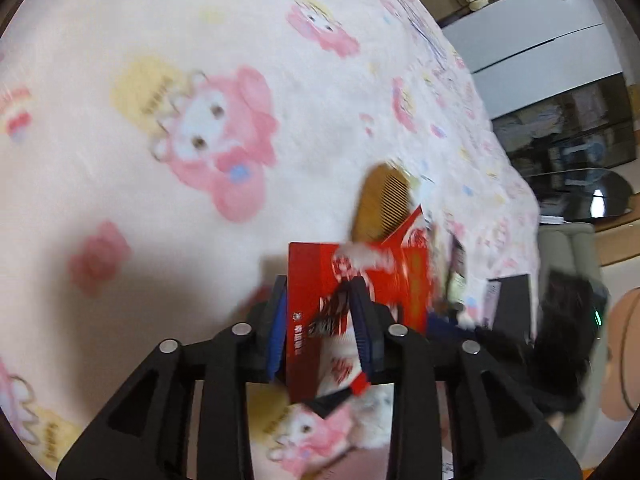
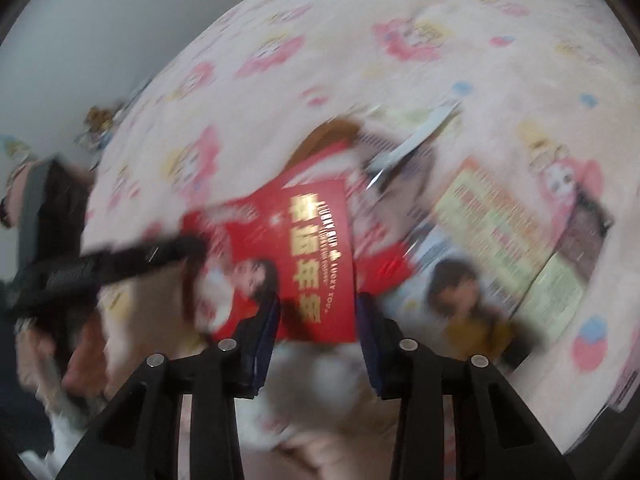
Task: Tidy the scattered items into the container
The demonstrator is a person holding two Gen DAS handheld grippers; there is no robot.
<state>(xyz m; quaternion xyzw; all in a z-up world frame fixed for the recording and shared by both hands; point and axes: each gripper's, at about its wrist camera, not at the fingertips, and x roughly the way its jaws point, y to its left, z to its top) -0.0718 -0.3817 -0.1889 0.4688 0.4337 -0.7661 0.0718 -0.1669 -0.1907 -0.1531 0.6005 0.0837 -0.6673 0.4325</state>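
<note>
A red paper bag (image 1: 316,276) with gold lettering stands off the cartoon-print blanket (image 1: 160,80), reaching deep between the fingers of my left gripper (image 1: 320,282). Its left pad lies against the bag's edge and its right finger crosses the bag's face; blur hides whether they press. In the right wrist view the bag's lettered panel (image 2: 320,248) fits exactly between the blue pads of my right gripper (image 2: 319,299), which is shut on it. The left gripper (image 2: 192,248) comes in from the left at the bag's far side. A wooden comb (image 1: 380,204) lies just beyond the bag.
Printed booklets (image 2: 500,232), a picture card (image 2: 460,292) and a white pen-like item (image 2: 416,140) lie on the blanket (image 2: 360,40) right of the bag. A black box (image 1: 512,304) sits near the bed's right edge. Beyond that edge are a white cabinet (image 1: 540,40) and a dark glass table (image 1: 580,196).
</note>
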